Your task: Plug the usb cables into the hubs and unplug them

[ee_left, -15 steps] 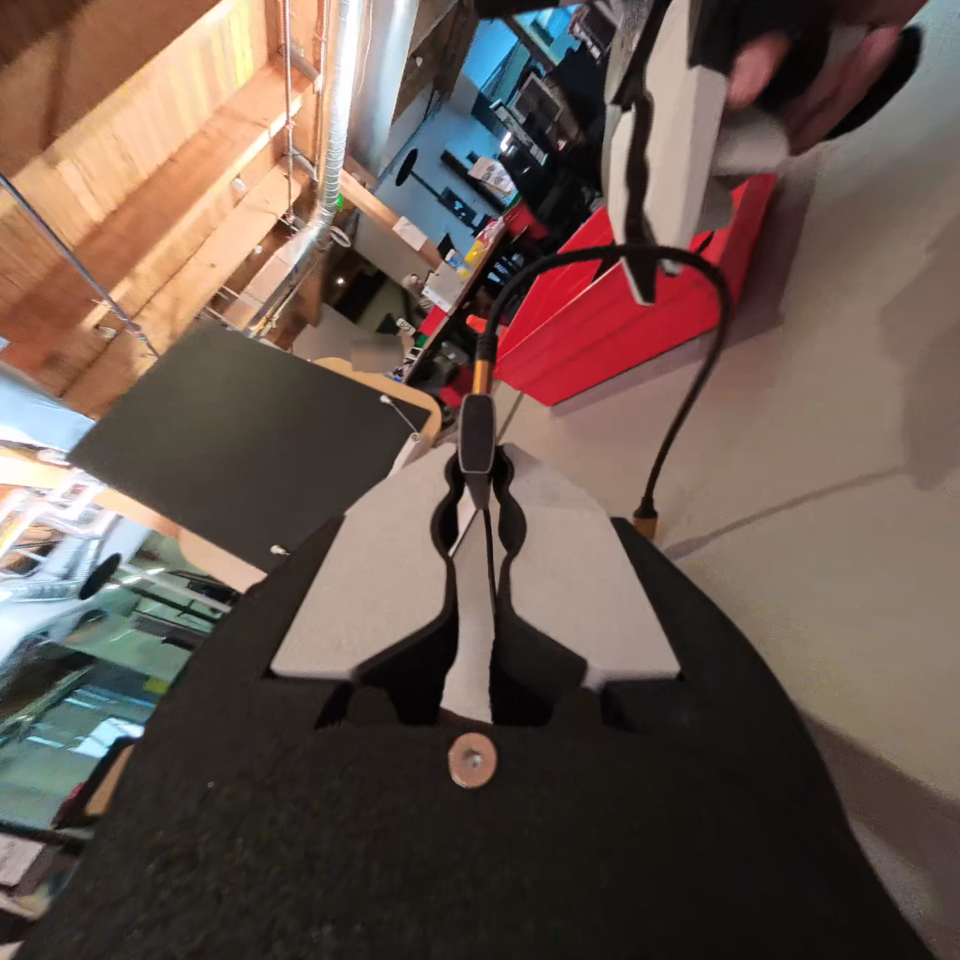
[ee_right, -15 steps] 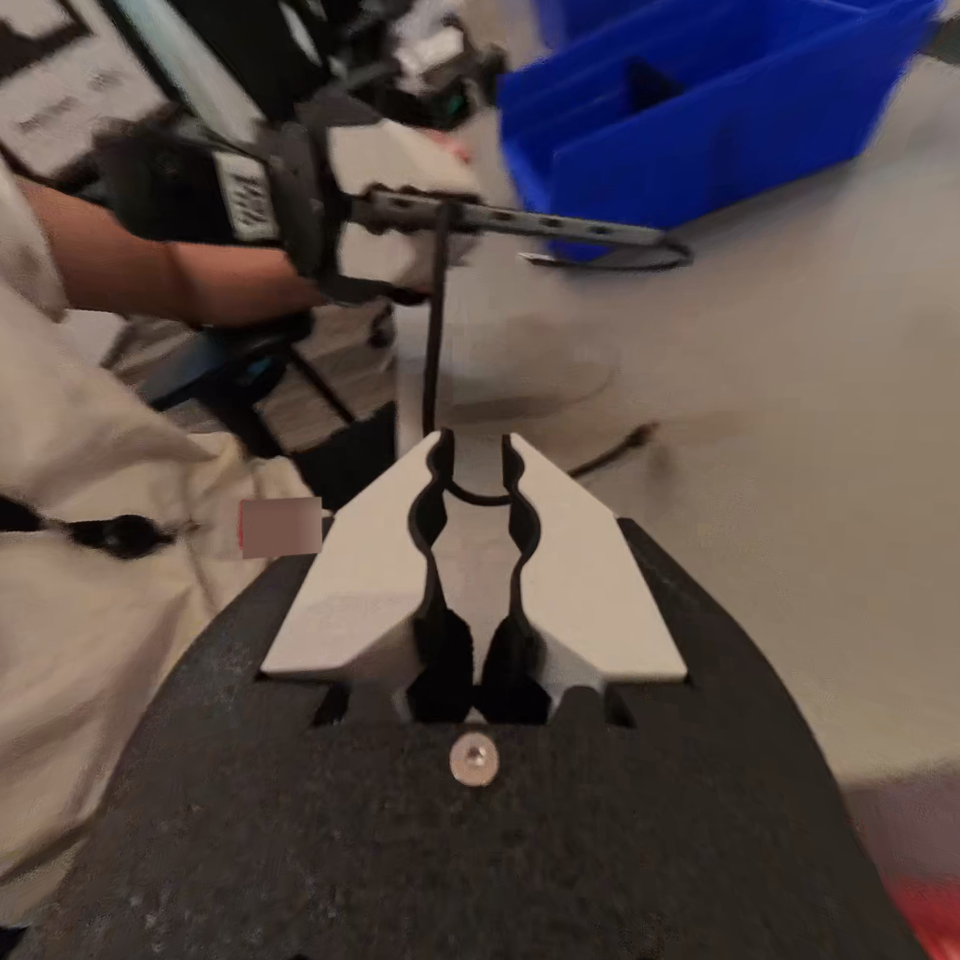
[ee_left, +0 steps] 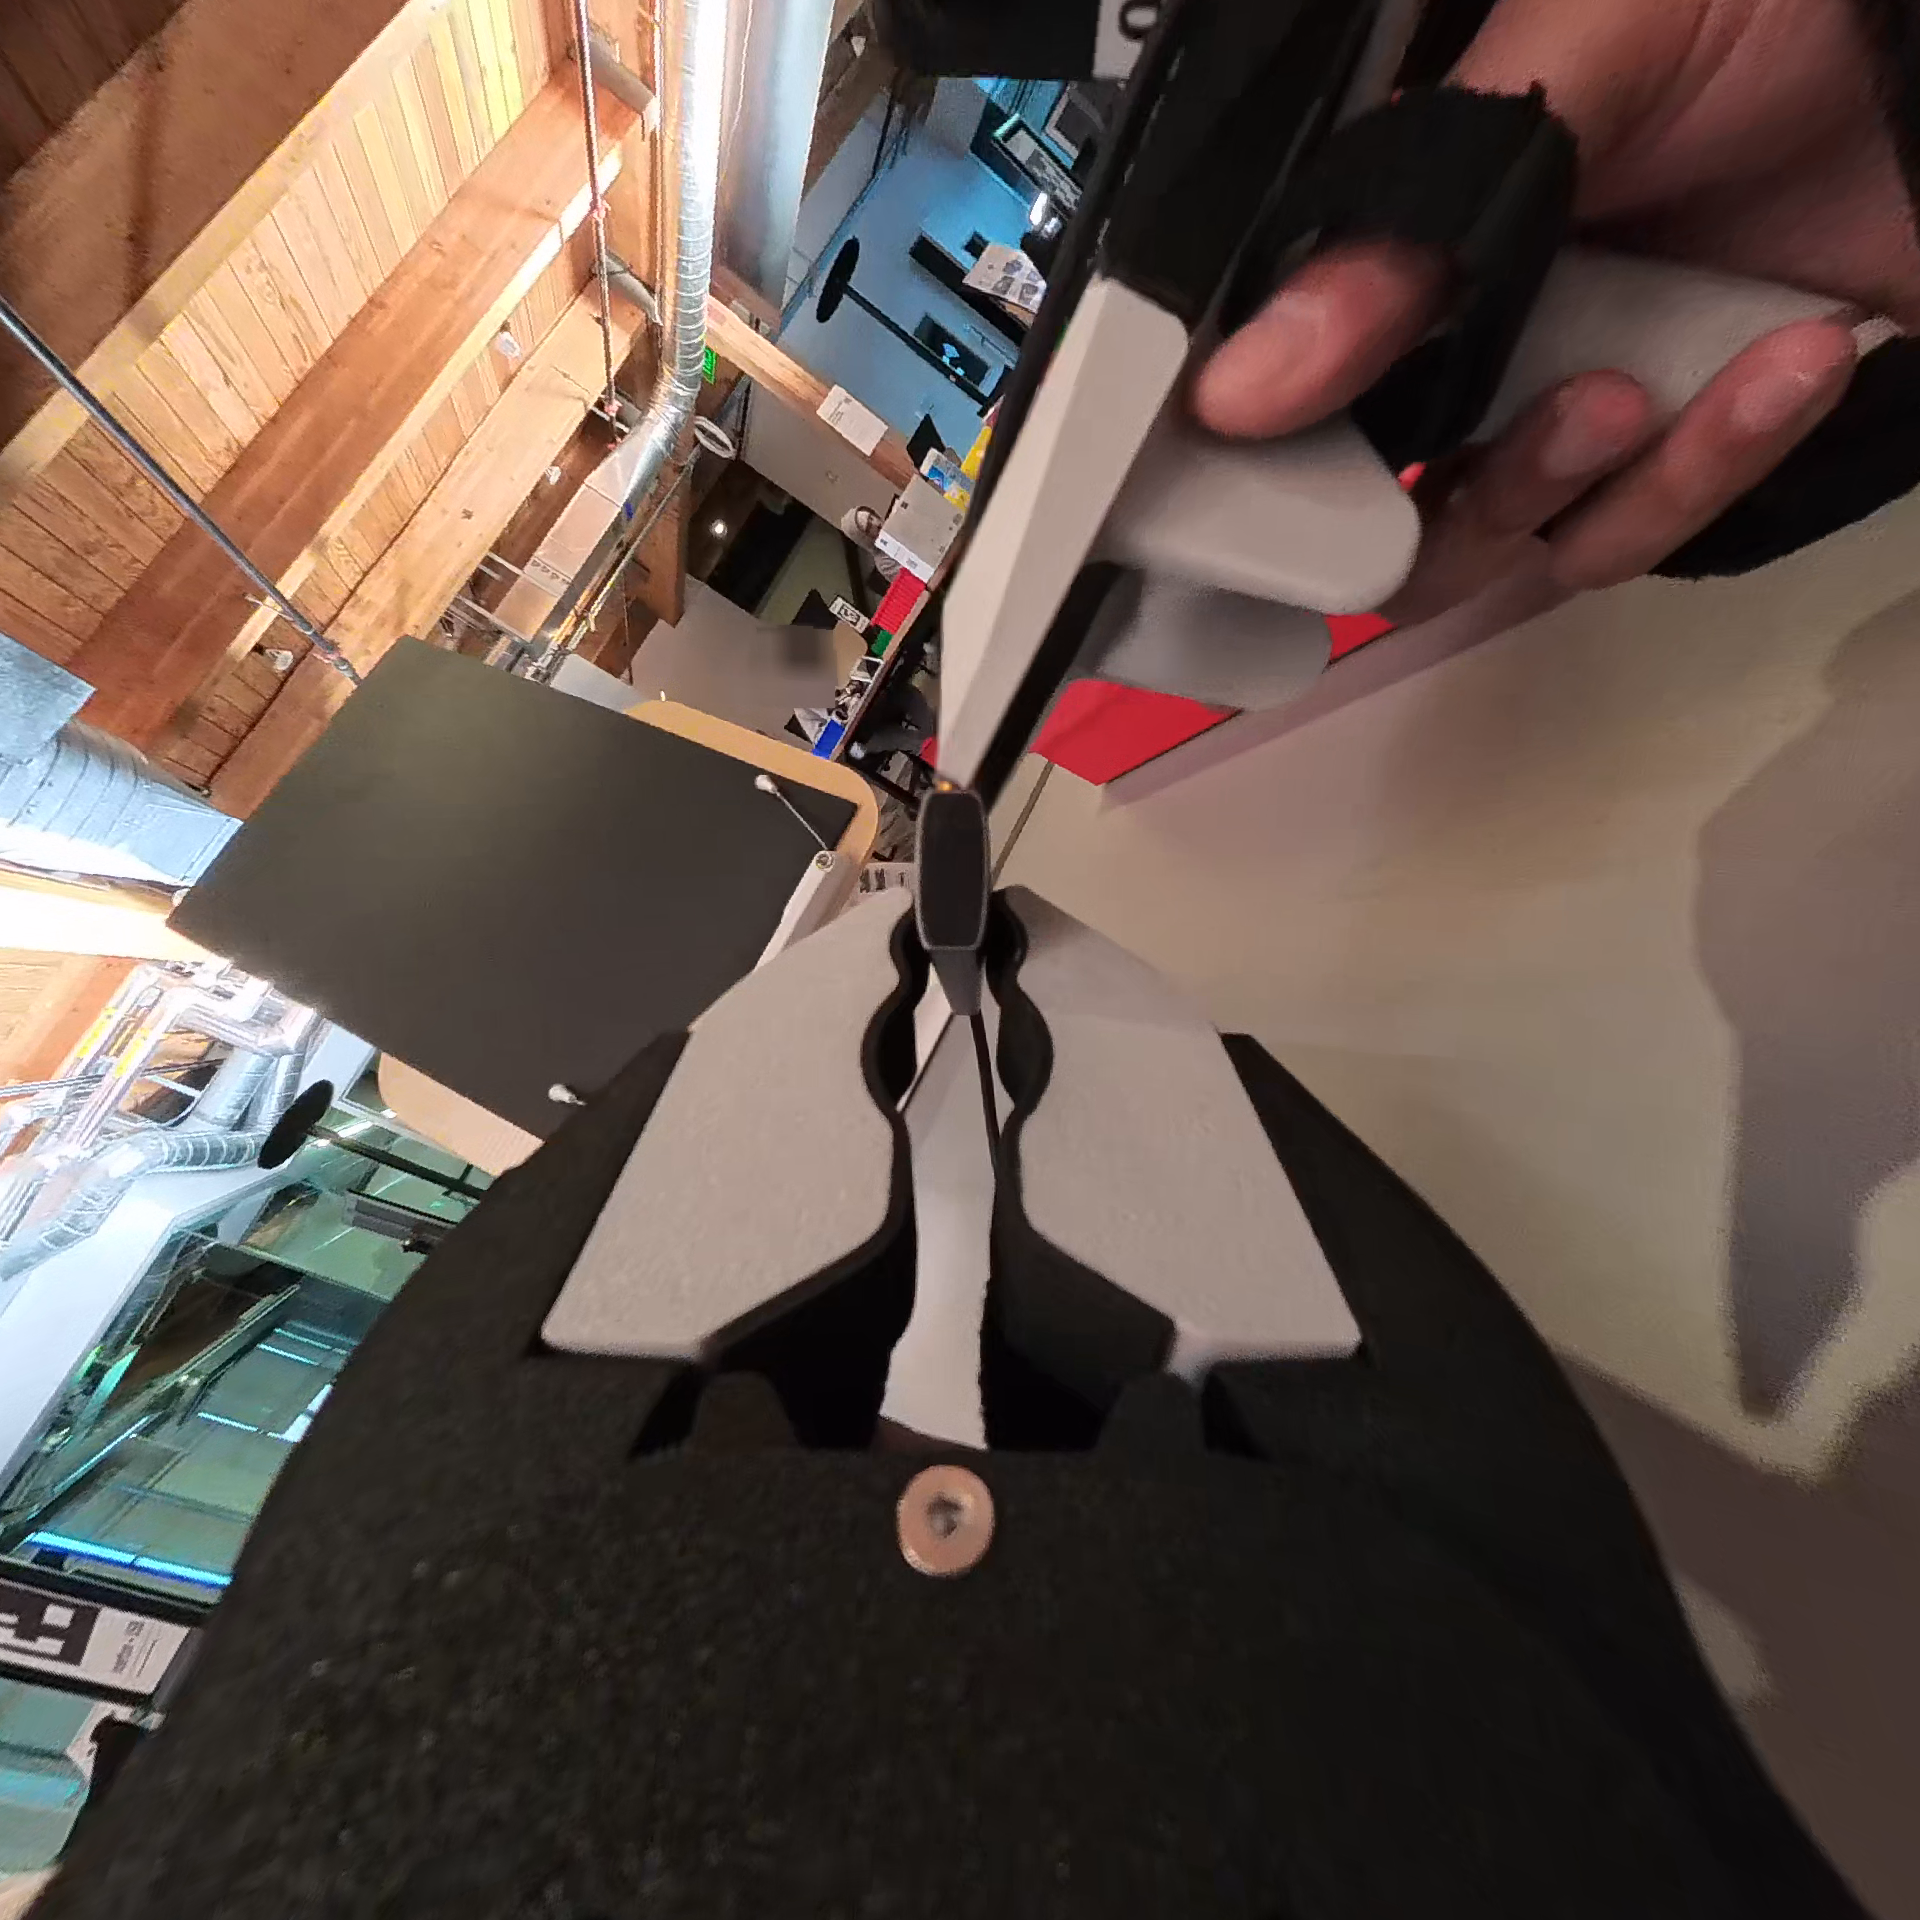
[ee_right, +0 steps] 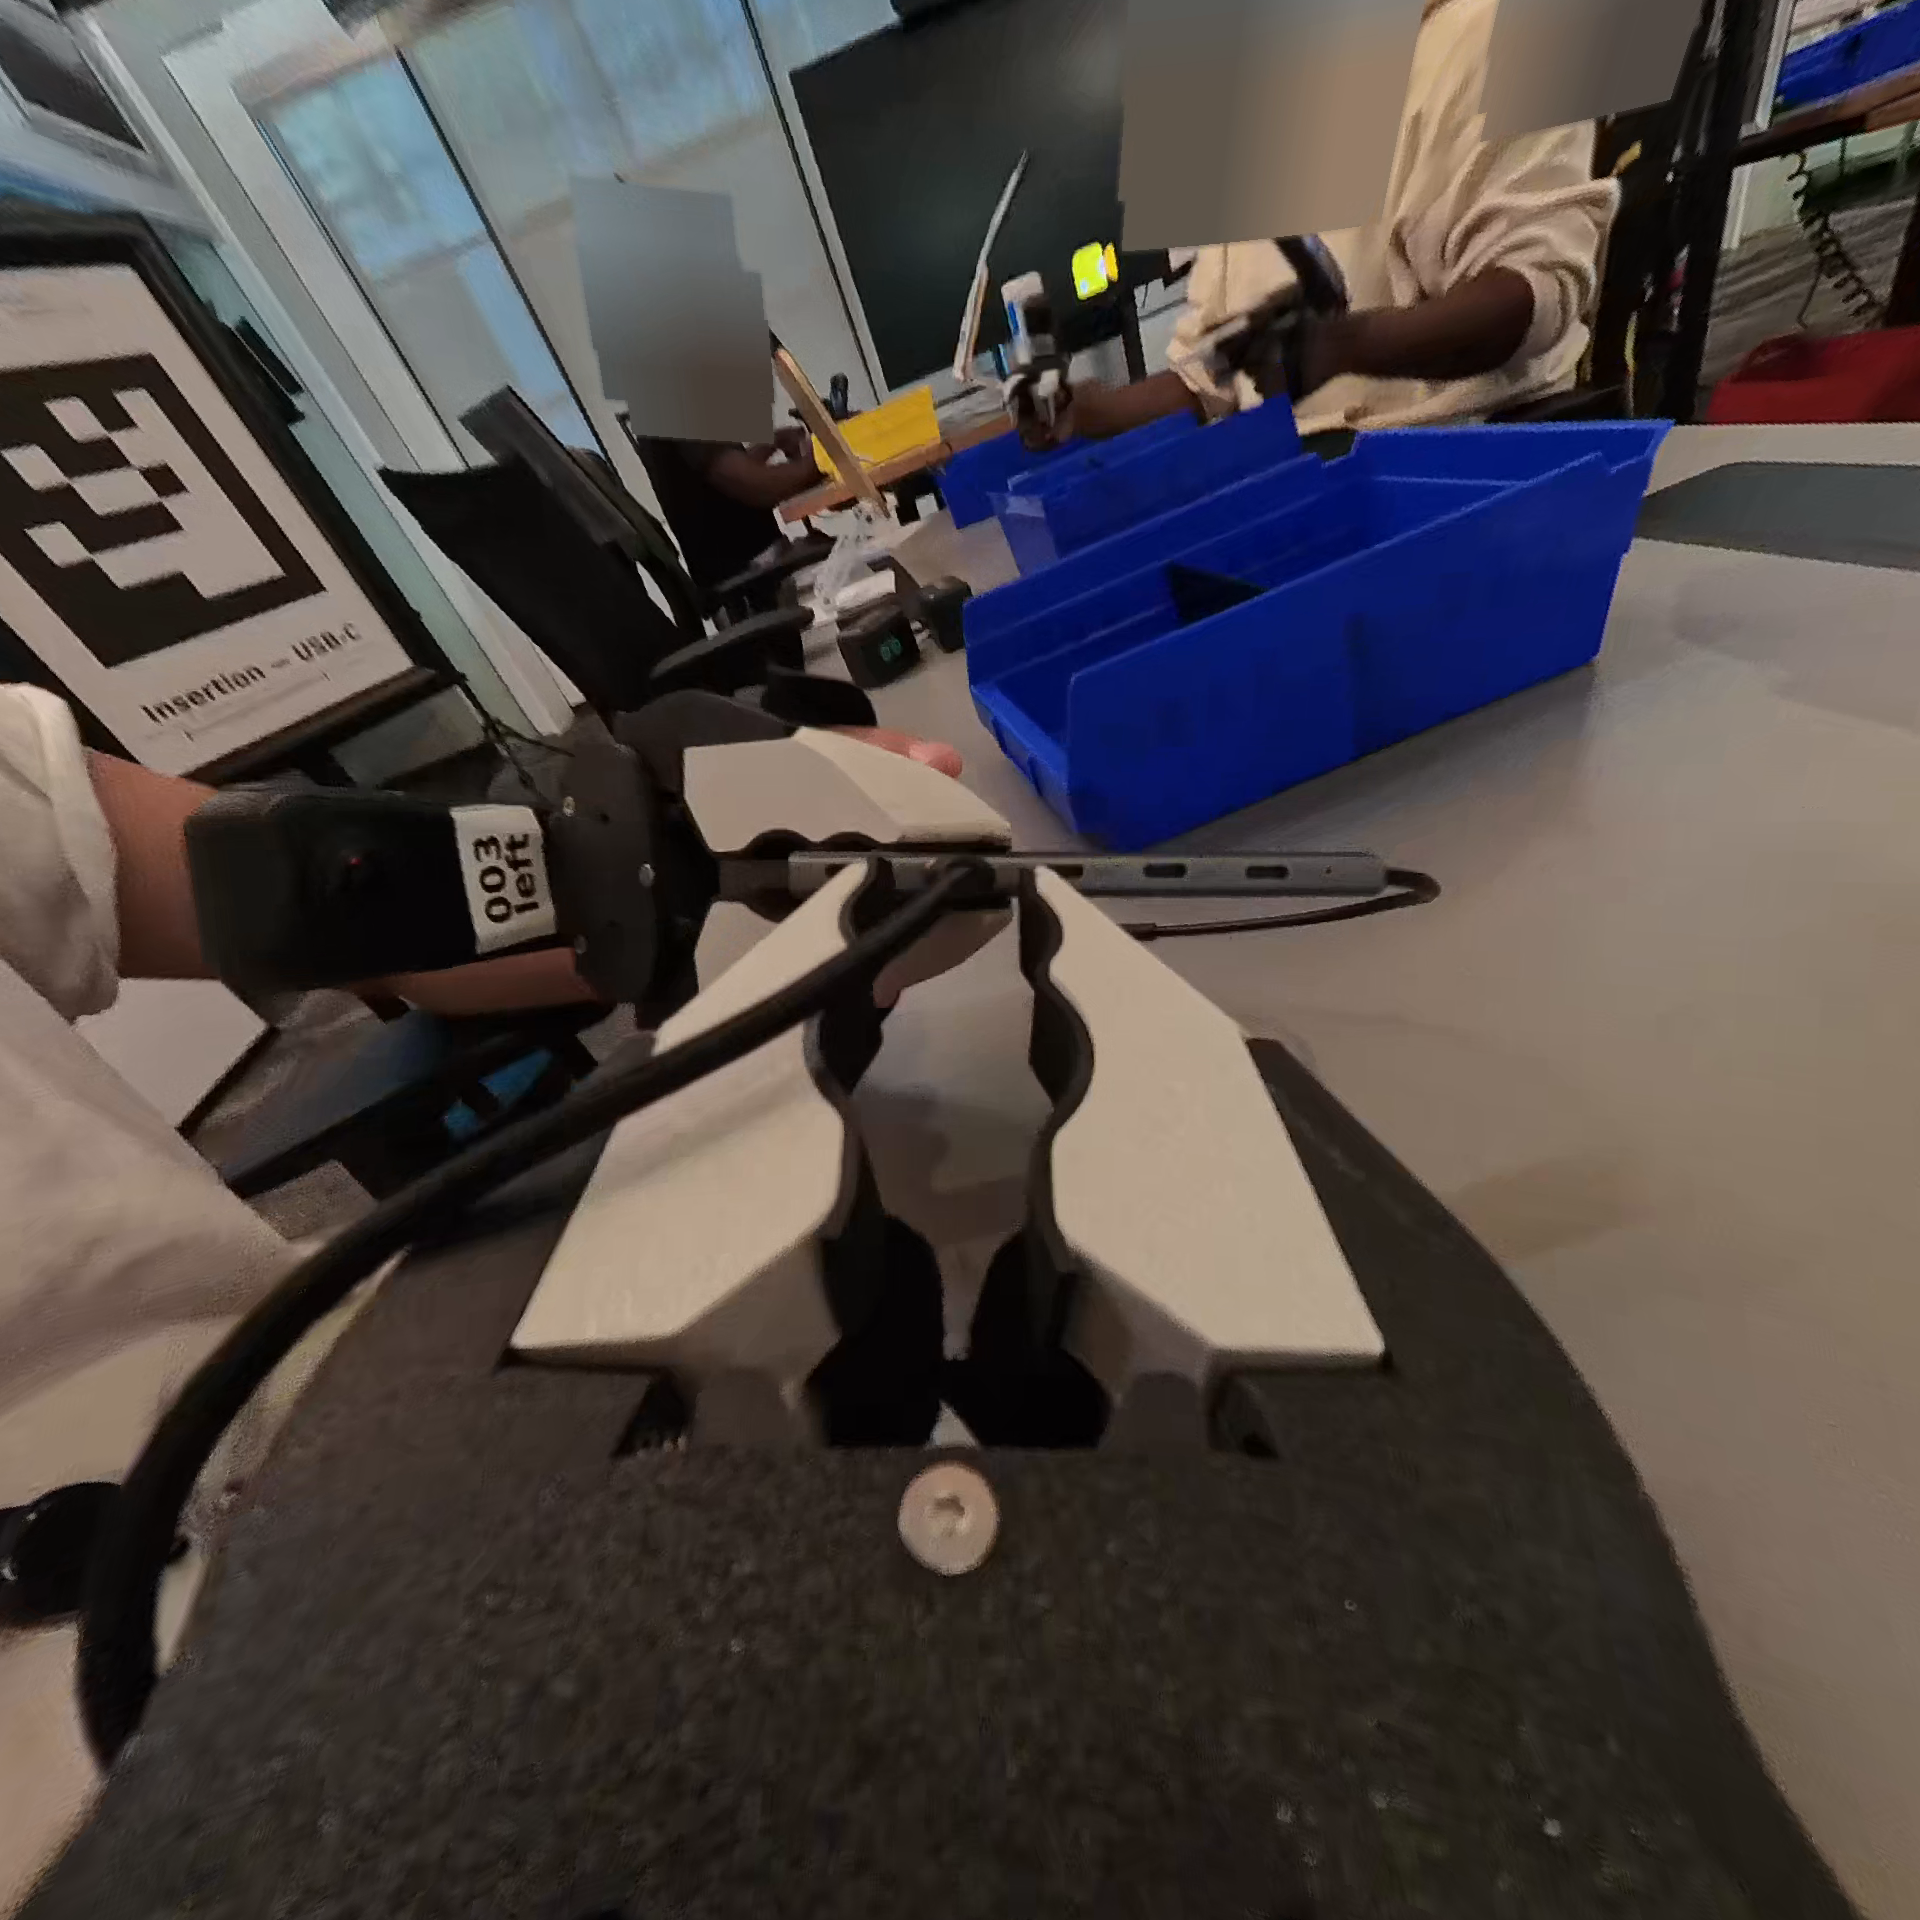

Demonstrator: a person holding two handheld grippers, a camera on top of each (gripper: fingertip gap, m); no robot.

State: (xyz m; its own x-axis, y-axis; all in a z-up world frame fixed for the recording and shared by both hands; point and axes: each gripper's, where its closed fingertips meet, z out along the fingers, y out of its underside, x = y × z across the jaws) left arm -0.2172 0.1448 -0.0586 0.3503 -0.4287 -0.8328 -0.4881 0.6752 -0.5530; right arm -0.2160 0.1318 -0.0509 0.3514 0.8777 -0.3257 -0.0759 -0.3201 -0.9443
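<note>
My left gripper (ee_left: pixel 956 920) is shut on a slim dark grey USB hub (ee_left: pixel 951 883), seen end-on here. In the right wrist view the hub (ee_right: pixel 1195 871) lies level above the grey table (ee_right: pixel 1558 1039), clamped in the left gripper, whose upper finger (ee_right: pixel 831 779) is white. My right gripper (ee_right: pixel 951 899) is open with its tips right at the hub's side. A black USB cable (ee_right: pixel 623 1091) runs over its left finger, and its end meets the hub between the tips. The right gripper's fingers (ee_left: pixel 1039 540) also show in the left wrist view, held by a hand.
The hub's own thin black lead (ee_right: pixel 1299 914) loops on the table beyond it. Blue bins (ee_right: pixel 1299 644) stand behind the hub, and a red bin (ee_left: pixel 1122 727) stands farther along the table. People work at another table at the back. A chair (ee_right: pixel 561 551) stands off the table's left edge. Only a small space, under 4 cm, lies between the two pairs of fingers.
The right gripper has moved in close to the hub. The cable, which hung in an arch from the hub, now lies over the right gripper's left finger. The left gripper still holds the hub.
</note>
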